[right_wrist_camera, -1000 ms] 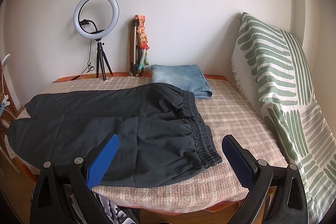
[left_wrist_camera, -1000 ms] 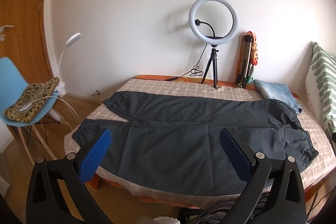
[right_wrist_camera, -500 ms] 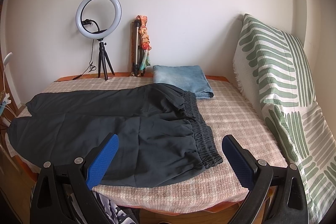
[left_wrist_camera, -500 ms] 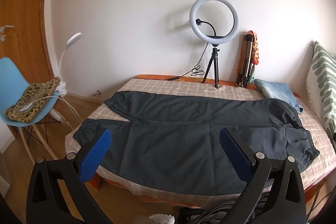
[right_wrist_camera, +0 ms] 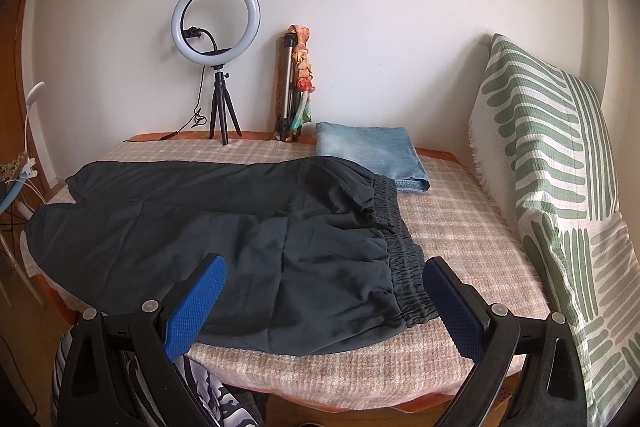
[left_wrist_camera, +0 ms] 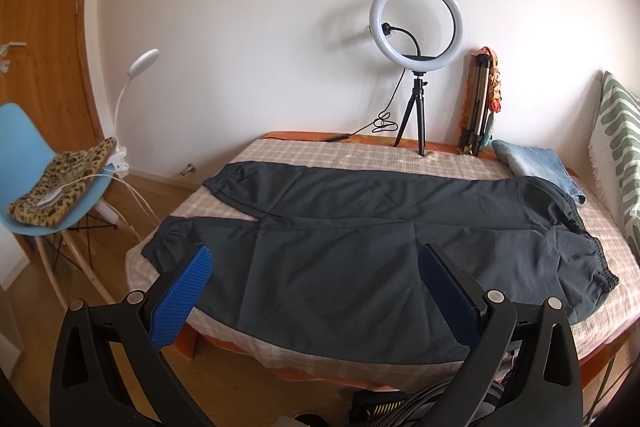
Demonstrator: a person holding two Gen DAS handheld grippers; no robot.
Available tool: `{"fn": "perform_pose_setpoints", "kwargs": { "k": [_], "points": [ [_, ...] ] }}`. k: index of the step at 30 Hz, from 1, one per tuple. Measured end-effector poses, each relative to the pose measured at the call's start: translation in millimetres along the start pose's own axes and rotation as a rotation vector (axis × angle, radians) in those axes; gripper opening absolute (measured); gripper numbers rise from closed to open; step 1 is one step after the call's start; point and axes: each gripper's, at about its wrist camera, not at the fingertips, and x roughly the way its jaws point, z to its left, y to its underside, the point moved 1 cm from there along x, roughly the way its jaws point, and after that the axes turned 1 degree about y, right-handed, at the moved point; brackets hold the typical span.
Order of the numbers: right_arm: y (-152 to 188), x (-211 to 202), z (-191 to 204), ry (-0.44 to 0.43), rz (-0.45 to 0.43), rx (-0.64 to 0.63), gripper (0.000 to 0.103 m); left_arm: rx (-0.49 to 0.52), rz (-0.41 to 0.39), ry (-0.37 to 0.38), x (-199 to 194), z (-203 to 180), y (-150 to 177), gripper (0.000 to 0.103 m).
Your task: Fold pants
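Observation:
Dark grey pants (left_wrist_camera: 360,243) lie spread flat across the checked bed cover (left_wrist_camera: 320,155), legs pointing left, elastic waistband (right_wrist_camera: 400,251) at the right. Both legs lie side by side, cuffs near the bed's left edge. My left gripper (left_wrist_camera: 316,267) hovers open in front of the near leg, nothing between its blue pads (left_wrist_camera: 182,291). My right gripper (right_wrist_camera: 324,279) is open too, held before the waistband end (right_wrist_camera: 416,303), clear of the cloth.
A ring light on a tripod (left_wrist_camera: 418,27) and a folded tripod (left_wrist_camera: 480,99) stand at the wall. Folded blue jeans (right_wrist_camera: 372,155) lie behind the waistband. A green-patterned pillow (right_wrist_camera: 560,187) leans at the right. A blue chair (left_wrist_camera: 52,187) stands left of the bed.
Both views have drifted slightly; the bed and pants look a little shifted in frame. The pants have not moved and both grippers stay open.

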Motion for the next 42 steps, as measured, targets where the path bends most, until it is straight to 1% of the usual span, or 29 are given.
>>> {"fn": "perform_pose_setpoints", "kwargs": {
  "k": [4,6,9,10,11,13,15,17,19,21,24,28,31,32,34,37,42],
  "points": [
    [2.2,3.5,5.5,-0.010,-0.019,-0.071,0.100,0.026,0.024,-0.038,15.4,12.4,12.5,0.102],
    [4.5,7.0,8.0,-0.041,-0.034,-0.095,0.100,0.034,0.048,-0.062,25.4,21.0,19.1,0.100],
    [9.6,17.4,14.2,-0.095,-0.037,-0.123,0.100,0.005,0.101,-0.067,41.6,40.8,29.7,0.094],
    [12.3,22.2,17.3,-0.108,-0.029,-0.139,0.100,-0.014,0.121,-0.061,47.2,48.4,33.1,0.089],
    [15.0,28.7,21.6,-0.126,-0.011,-0.162,0.100,-0.035,0.142,-0.055,52.9,56.2,36.5,0.084],
    [22.2,42.5,31.8,-0.172,0.047,-0.209,0.097,-0.076,0.185,-0.052,63.7,73.1,44.1,0.078],
    [29.8,54.7,44.6,-0.229,0.099,-0.266,0.089,-0.102,0.214,-0.065,71.3,88.6,52.1,0.073],
    [37.2,64.5,57.0,-0.252,0.135,-0.325,0.086,-0.115,0.238,-0.083,76.9,102.6,58.6,0.065],
    [43.7,73.8,66.6,-0.286,0.159,-0.363,0.084,-0.126,0.253,-0.101,81.1,116.3,63.5,0.060],
    [49.9,85.4,74.3,-0.322,0.198,-0.377,0.078,-0.144,0.264,-0.102,85.2,132.0,66.7,0.056],
    [58.7,100.1,84.7,-0.345,0.250,-0.411,0.070,-0.191,0.280,-0.094,95.2,156.1,70.1,0.053],
    [71.0,111.8,98.7,-0.355,0.287,-0.475,0.069,-0.301,0.310,-0.069,112.6,190.2,73.1,0.043],
    [78.1,116.2,104.2,-0.352,0.292,-0.514,0.066,-0.342,0.317,-0.079,126.6,206.9,72.8,0.039],
    [79.4,117.2,105.3,-0.355,0.295,-0.517,0.065,-0.348,0.323,-0.083,131.4,211.1,73.0,0.036],
    [80.5,119.8,105.7,-0.357,0.302,-0.524,0.065,-0.355,0.329,-0.077,139.3,213.9,73.2,0.034],
    [82.3,120.9,110.1,-0.351,0.303,-0.559,0.065,-0.340,0.336,-0.064,147.5,211.8,74.2,0.030],
    [83.7,120.0,115.6,-0.370,0.310,-0.609,0.065,-0.321,0.349,-0.048,155.7,204.3,75.8,0.030]
  ]
}}
